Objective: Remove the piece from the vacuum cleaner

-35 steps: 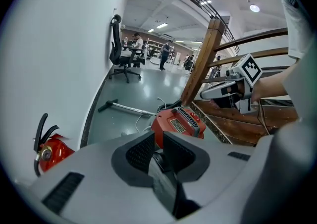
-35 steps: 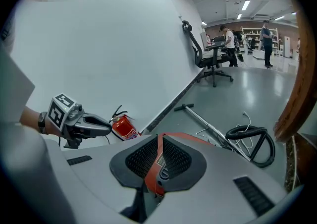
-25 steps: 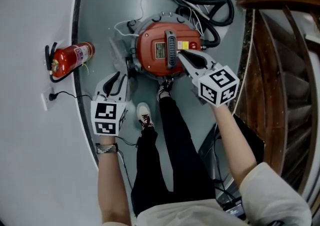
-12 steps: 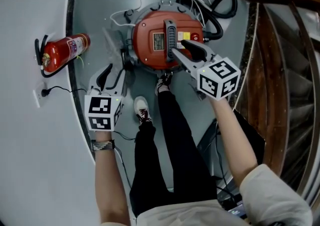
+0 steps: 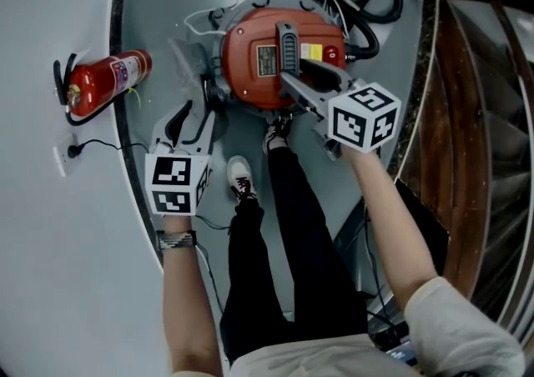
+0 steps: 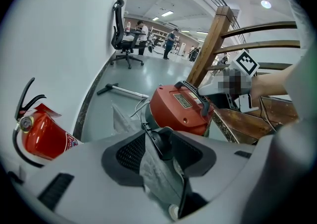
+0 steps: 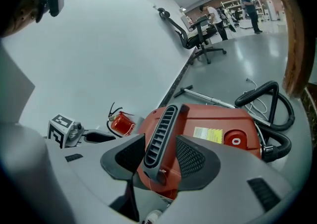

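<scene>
Two sets of jaws have just been opening wide; our left gripper has a black side clip between its pads, ungripped; the red vacuum cleaner sits on the floor ahead of us; our right gripper straddles its black handle without clamping.

Bright, even indoor light from ceiling strips far down the hall; shadows soft, faint. Both gripper views: strong fisheye bending, black corners, near foreground slightly soft. Head view sharp throughout
</scene>
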Motion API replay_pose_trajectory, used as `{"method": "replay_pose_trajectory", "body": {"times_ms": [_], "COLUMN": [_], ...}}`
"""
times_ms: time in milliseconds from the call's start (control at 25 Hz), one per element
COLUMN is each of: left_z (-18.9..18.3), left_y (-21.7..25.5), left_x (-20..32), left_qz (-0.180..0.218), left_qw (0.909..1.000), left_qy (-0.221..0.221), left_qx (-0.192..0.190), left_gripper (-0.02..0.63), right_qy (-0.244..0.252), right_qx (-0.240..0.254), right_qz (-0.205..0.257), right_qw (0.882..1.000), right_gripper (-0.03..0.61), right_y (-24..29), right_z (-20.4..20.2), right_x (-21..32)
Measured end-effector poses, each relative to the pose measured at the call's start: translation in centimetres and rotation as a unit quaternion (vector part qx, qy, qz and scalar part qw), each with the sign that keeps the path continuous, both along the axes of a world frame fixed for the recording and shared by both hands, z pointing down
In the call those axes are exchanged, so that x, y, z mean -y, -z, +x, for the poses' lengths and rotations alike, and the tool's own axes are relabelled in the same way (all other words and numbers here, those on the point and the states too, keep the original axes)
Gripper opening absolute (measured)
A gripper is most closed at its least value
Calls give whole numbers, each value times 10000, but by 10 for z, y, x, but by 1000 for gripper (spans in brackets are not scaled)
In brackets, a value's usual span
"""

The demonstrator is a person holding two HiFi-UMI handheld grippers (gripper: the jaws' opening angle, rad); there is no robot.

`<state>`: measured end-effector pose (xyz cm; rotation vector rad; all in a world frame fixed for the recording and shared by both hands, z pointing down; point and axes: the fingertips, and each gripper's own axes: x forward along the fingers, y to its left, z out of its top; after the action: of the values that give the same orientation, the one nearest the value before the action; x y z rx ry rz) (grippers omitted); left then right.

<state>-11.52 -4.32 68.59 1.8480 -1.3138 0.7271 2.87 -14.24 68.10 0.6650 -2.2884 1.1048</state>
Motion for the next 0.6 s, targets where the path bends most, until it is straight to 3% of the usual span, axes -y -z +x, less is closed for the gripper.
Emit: {"method": "replay_pose_trajectory", "body": {"times_ms": [320,600], "left_z": [5,5], "left_y": [-13,-40], "left_x": [-1,-10], "left_qz": [-151,-611], "left_qw": [9997,9965], "left_qy": [87,214], "left_qx": [189,524], "left_gripper": [186,180], "right_qy": [56,102], "right_qx": [56,45], "right_qz": [83,331], "right_qw": [9999,9994], "right_gripper": [189,189], "right_y": [-8,-7], "right_z": [-6,-10], "right_x": [-5,-5]}}
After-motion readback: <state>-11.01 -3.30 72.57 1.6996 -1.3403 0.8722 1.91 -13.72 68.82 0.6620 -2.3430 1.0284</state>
